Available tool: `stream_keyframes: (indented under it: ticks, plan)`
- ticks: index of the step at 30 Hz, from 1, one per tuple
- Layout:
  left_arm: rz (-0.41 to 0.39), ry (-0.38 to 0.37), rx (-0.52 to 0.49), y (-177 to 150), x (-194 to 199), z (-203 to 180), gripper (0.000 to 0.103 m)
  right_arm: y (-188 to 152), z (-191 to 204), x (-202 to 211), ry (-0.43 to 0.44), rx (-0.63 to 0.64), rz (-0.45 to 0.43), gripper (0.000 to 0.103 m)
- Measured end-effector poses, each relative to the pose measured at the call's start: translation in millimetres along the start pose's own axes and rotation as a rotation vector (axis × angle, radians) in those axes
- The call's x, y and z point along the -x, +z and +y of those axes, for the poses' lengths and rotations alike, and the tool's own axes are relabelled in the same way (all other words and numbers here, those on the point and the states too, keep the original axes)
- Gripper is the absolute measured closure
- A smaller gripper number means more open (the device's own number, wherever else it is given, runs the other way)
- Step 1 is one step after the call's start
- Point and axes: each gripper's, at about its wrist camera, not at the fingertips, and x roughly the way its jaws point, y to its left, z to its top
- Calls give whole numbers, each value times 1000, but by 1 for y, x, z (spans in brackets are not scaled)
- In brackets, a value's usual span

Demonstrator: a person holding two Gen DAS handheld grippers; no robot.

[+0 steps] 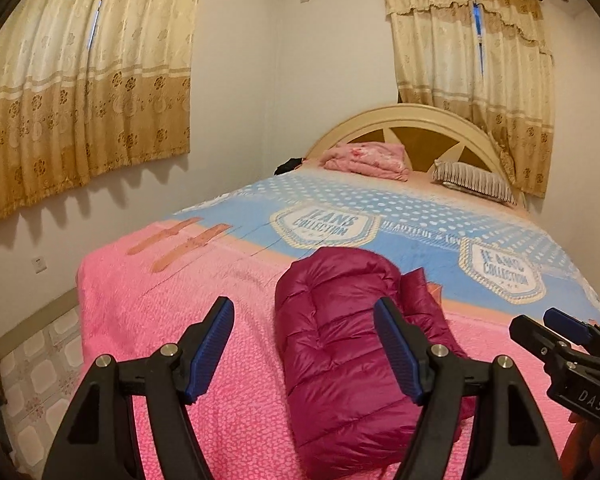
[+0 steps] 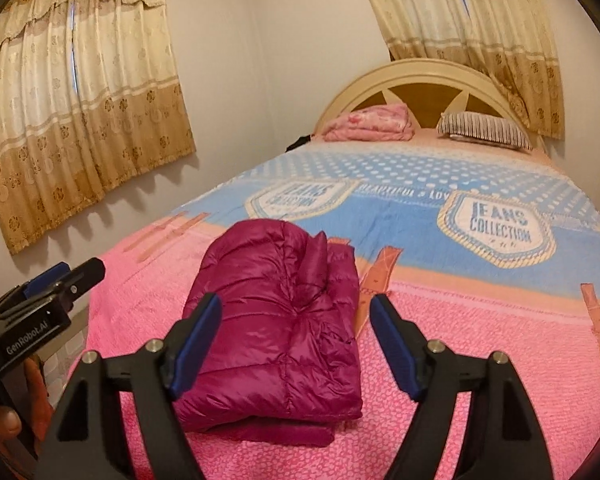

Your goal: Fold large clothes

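Note:
A magenta puffer jacket (image 1: 340, 344) lies folded into a compact bundle on the pink end of the bed cover (image 1: 160, 300). It also shows in the right wrist view (image 2: 276, 320). My left gripper (image 1: 304, 344) is open and empty, held above the bed just left of the bundle. My right gripper (image 2: 296, 336) is open and empty, held above the near part of the bundle. The right gripper's tip shows at the right edge of the left wrist view (image 1: 556, 328), and the left gripper's tip shows at the left edge of the right wrist view (image 2: 64, 276).
The bed has a pink and blue cover (image 2: 420, 208) and a cream arched headboard (image 2: 420, 76). A folded pink blanket (image 2: 372, 124) and a striped pillow (image 2: 484, 132) lie at the head. Curtains (image 1: 80, 92) hang left and behind. Tiled floor (image 1: 40, 380) lies left of the bed.

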Motion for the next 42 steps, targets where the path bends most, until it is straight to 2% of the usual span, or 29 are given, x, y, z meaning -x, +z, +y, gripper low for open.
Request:
stream_keyframes:
  ticks: [11,42]
  plan:
    - [-11,-4,6,5,7,-1,29,-1,4,12,10,15,-24,22]
    - [13,1,-10,2,0,-8,29,-3,2,16,30,-1,-17,18]
